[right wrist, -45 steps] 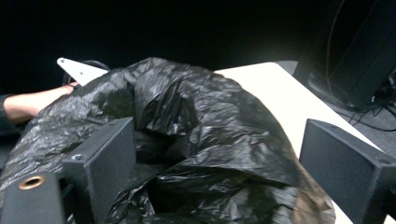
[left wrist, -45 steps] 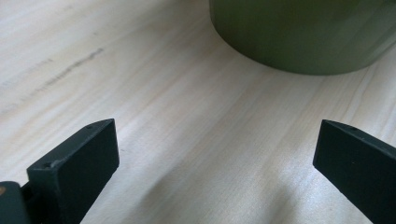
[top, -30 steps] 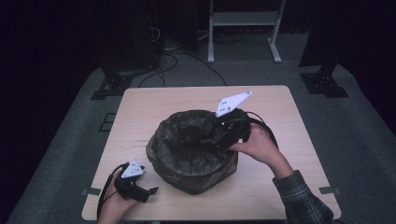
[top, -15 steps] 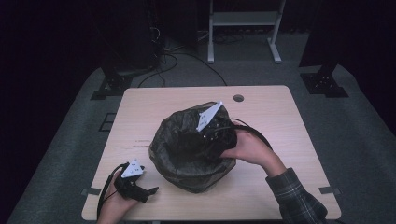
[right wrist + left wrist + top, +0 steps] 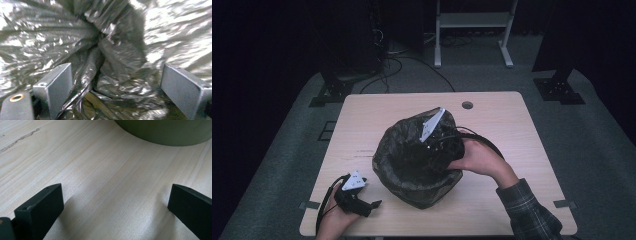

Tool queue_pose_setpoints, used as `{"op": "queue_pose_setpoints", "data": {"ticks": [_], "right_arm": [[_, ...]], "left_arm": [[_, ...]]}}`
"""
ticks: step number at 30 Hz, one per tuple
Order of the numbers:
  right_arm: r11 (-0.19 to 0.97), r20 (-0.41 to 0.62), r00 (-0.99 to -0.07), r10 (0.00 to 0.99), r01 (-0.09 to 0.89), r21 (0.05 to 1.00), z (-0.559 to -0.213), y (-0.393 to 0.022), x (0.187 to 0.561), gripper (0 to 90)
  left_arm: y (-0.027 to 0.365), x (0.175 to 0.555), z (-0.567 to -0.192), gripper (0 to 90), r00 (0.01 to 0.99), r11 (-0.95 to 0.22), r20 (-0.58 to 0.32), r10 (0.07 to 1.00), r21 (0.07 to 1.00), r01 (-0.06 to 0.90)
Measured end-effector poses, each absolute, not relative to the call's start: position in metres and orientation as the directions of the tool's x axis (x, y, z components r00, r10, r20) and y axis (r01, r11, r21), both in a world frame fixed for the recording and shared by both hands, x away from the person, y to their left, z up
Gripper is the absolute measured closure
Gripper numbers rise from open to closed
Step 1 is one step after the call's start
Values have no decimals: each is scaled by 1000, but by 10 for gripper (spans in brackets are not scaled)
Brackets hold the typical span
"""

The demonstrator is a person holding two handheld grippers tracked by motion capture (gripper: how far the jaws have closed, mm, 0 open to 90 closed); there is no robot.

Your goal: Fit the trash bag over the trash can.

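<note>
Pale wood worktop (image 5: 512, 125), bin (image 5: 419, 170) with black liner (image 5: 105, 50) at centre. Right gripper (image 5: 116, 87) inside bin, jaws apart. Left gripper (image 5: 116, 207) beside bin, jaws apart.

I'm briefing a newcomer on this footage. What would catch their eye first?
The bin lined with a crinkled black plastic bag at the middle of the wooden table. The right hand-held gripper dips inside it, jaws open over the glossy liner. The left hand-held gripper rests open on the table's near left corner.
</note>
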State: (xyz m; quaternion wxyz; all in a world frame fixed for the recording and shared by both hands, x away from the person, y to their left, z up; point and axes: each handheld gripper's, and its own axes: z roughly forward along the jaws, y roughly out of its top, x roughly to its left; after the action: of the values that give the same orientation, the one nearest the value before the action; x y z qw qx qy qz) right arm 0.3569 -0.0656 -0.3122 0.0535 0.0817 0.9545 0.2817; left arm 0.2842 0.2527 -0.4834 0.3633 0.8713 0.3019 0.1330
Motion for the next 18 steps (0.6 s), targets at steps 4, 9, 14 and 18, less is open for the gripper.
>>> {"op": "queue_pose_setpoints", "data": {"ticks": [4, 9, 14, 18], "right_arm": [[788, -65, -978, 196, 118, 604, -296, -68, 356, 94], [740, -65, -979, 192, 101, 664, -281, -57, 354, 94], [740, -59, -984, 166, 85, 667, -281, -37, 355, 94], [760, -46, -986, 160, 94, 643, -289, -21, 358, 94]], "left_arm": [[253, 284, -483, 0, 782, -554, 12, 623, 713, 430], [253, 284, -483, 0, 782, -554, 12, 623, 713, 430], [253, 284, -483, 0, 782, -553, 12, 623, 713, 430], [253, 284, -483, 0, 782, -553, 12, 623, 714, 430]]}}
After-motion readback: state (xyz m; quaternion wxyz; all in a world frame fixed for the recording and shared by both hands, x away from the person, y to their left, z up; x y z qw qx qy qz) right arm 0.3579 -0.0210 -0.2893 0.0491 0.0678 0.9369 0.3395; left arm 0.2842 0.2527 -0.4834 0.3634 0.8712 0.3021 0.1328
